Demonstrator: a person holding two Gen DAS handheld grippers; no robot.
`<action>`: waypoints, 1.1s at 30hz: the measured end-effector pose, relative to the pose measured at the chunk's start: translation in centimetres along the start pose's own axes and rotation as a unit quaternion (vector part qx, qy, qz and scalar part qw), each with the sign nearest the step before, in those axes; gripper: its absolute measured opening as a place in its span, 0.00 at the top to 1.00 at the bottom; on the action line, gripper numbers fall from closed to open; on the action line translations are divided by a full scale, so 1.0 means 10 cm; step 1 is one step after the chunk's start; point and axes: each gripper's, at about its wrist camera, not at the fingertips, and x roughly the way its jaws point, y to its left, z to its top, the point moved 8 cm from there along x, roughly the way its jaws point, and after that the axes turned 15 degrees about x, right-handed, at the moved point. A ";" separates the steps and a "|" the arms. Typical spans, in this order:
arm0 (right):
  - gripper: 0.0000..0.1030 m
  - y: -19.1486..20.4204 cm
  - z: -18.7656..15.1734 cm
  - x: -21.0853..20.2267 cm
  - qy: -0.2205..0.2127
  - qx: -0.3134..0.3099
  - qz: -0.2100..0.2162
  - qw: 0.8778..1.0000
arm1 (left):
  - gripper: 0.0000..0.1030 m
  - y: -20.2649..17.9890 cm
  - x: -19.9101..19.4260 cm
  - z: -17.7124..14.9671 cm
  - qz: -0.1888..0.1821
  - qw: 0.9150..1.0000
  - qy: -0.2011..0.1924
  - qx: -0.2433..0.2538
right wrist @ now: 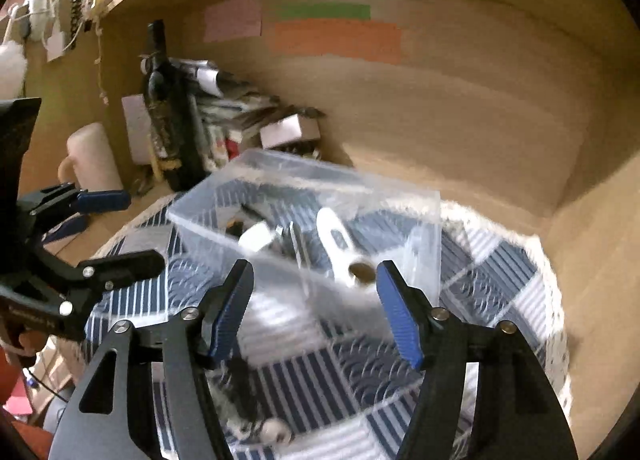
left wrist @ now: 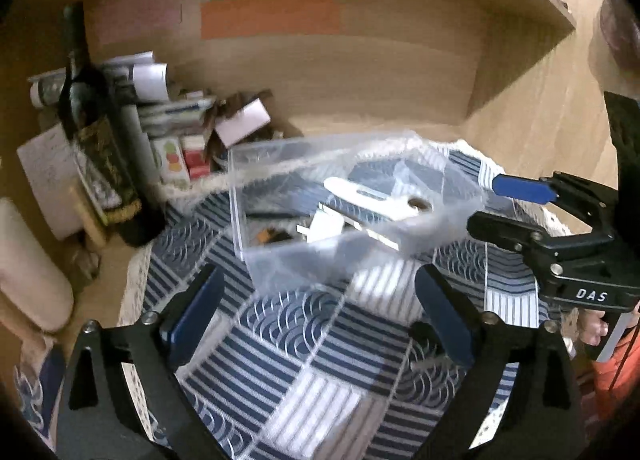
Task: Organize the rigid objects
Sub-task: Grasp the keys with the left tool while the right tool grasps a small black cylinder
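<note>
A clear plastic box point(left wrist: 280, 264) point(right wrist: 424, 220) stands on a blue-and-white patterned cloth point(left wrist: 296, 356) point(right wrist: 304, 380). Inside lie a white flat tool with a hole point(left wrist: 376, 196) point(right wrist: 340, 248), a white plug-like piece point(left wrist: 326, 226) point(right wrist: 258, 238) and some dark small items. My left gripper point(left wrist: 318, 304) is open and empty just in front of the box. My right gripper point(right wrist: 314, 288) is open and empty at the box's near wall; it also shows at the right of the left wrist view point(left wrist: 486, 204). A small round metal object point(right wrist: 274, 432) lies on the cloth under the right gripper.
A dark wine bottle point(left wrist: 100, 140) point(right wrist: 168, 112) stands left of the box, with stacked papers, small cartons point(left wrist: 176, 156) and a white box point(left wrist: 244, 122) behind it. A cream cylinder point(right wrist: 94, 158) stands at the far left. Wooden shelf walls point(left wrist: 360, 72) enclose back and right.
</note>
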 end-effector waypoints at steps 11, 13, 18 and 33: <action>0.53 0.18 -0.75 0.33 0.100 0.007 0.033 0.994 | 0.05 -0.17 0.14 -0.67 -0.004 0.998 0.063 -0.029; 0.61 0.21 -0.83 0.37 0.113 0.006 0.036 0.993 | 0.05 -0.21 0.17 -0.76 -0.010 0.997 0.072 -0.031; 0.87 0.21 -0.90 0.39 0.125 0.013 0.050 0.991 | 0.05 -0.37 0.19 -0.83 -0.028 0.996 0.076 -0.032; 0.87 -0.42 -0.70 -0.21 0.023 0.067 -0.003 0.997 | 0.08 -1.19 0.46 -0.67 -0.105 0.989 0.104 0.014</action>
